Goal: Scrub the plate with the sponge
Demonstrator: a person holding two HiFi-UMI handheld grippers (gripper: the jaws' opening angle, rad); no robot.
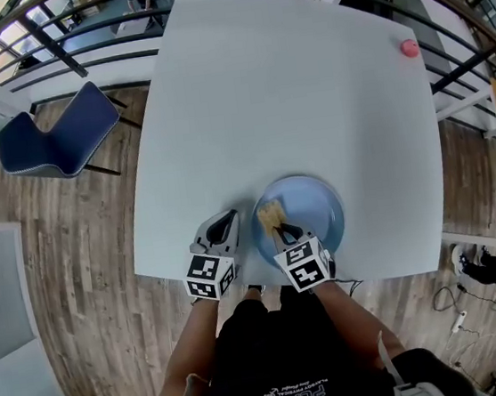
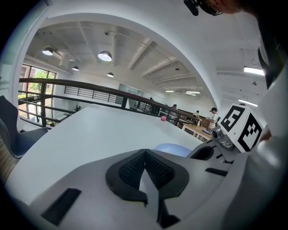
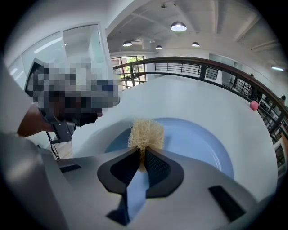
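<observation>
Plate [image 1: 313, 204] with the sponge [image 1: 270, 211] pinched in the right gripper [image 1: 281, 230] at its left part, scrubbing seemingly unfinished; left gripper [image 1: 230, 215] pressed together, empty.

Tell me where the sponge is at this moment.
In the head view, the sponge sits in the right gripper, over the left part of the blue plate, beside the left gripper.

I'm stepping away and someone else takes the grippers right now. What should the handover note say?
Right gripper: shut on the sponge, over the near-left part of the blue plate.
Left gripper: shut, empty, just left of the plate, over the white table.
Done: sponge gripped and at the plate.
Left: scrub across the plate; how much is already scrubbed cannot be told.
</observation>
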